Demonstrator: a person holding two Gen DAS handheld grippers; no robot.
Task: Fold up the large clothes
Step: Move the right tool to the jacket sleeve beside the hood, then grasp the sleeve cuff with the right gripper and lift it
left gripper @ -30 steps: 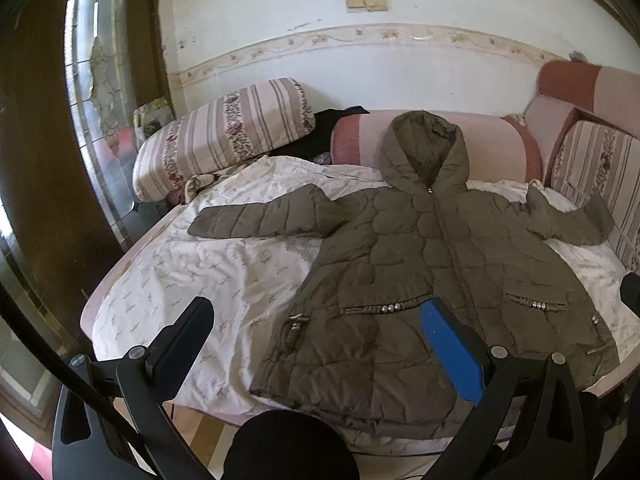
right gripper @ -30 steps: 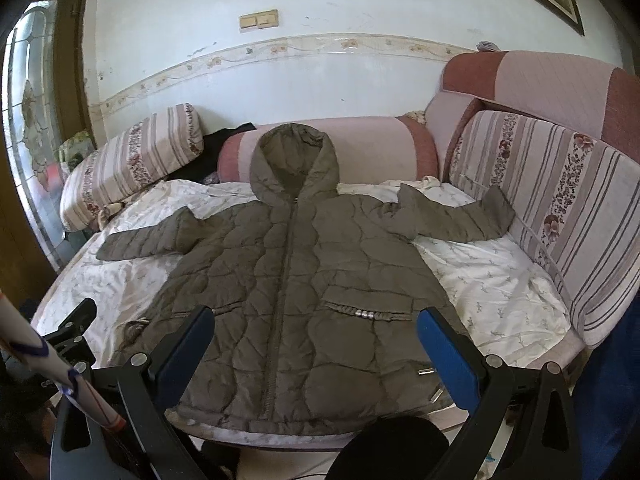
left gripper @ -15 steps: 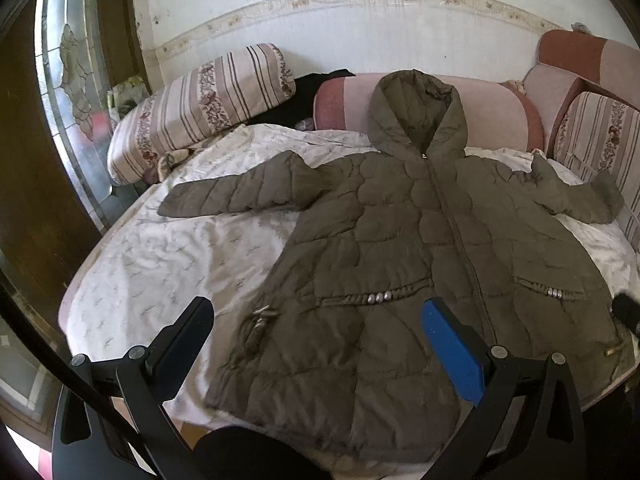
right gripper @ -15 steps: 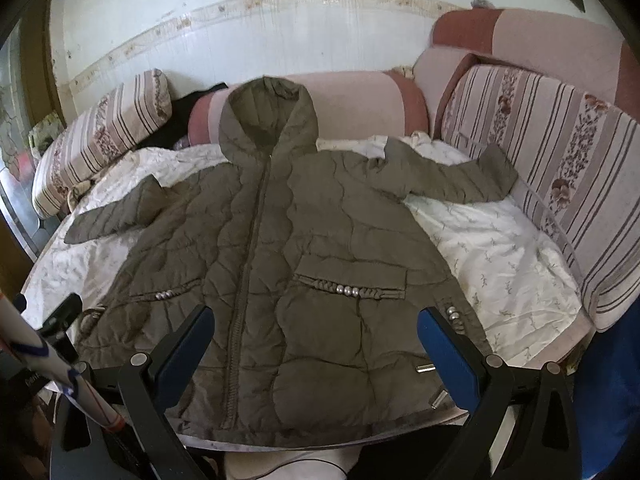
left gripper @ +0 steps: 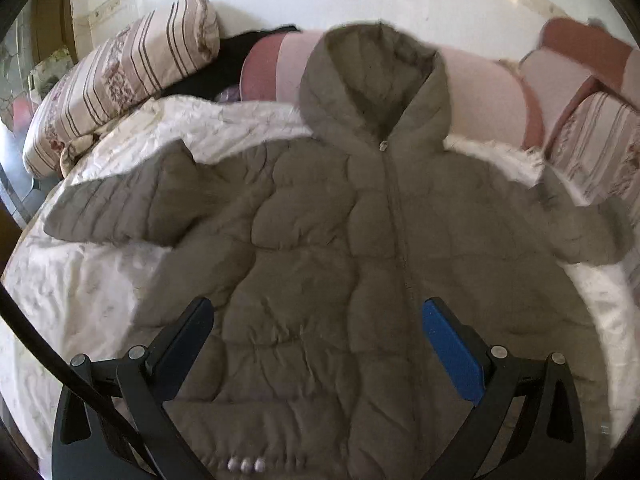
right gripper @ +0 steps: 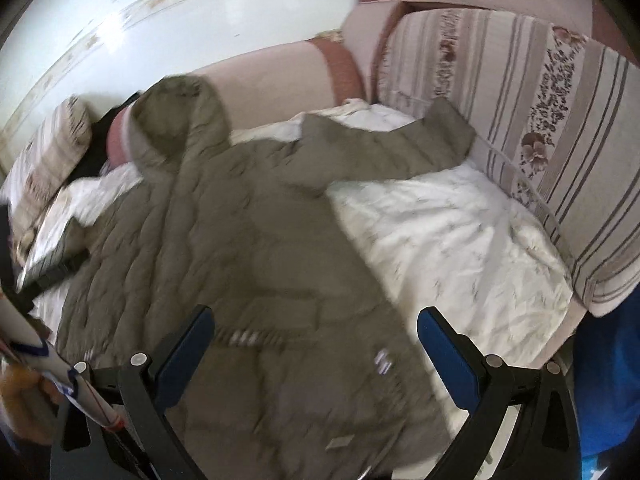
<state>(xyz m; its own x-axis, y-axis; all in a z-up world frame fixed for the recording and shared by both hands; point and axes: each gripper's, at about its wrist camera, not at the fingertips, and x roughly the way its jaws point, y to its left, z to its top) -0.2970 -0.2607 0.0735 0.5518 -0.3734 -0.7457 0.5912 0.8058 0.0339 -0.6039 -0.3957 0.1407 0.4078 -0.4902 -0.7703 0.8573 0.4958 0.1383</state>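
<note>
An olive-green quilted hooded coat (left gripper: 360,264) lies front up on a white sheet (left gripper: 72,300), zipped, with both sleeves spread outward. Its hood (left gripper: 372,80) rests against a pink bolster. My left gripper (left gripper: 316,320) hangs open above the coat's lower chest, holding nothing. In the right wrist view the same coat (right gripper: 224,248) fills the middle, its right sleeve (right gripper: 384,152) reaching toward a striped cushion. My right gripper (right gripper: 314,330) is open over the coat's pocket area, a little above the fabric, with nothing between its fingers.
A striped bolster pillow (left gripper: 120,76) lies at the back left beside a dark garment (left gripper: 224,60). A pink bolster (left gripper: 488,100) runs along the wall. Striped sofa cushions (right gripper: 532,128) bound the right side. Bare sheet (right gripper: 452,232) lies right of the coat. A person's hand (right gripper: 28,408) shows at lower left.
Both grippers have moved forward and down over the coat, so it fills more of each view. The right view has swung toward the right sleeve. Both grippers stay open.
</note>
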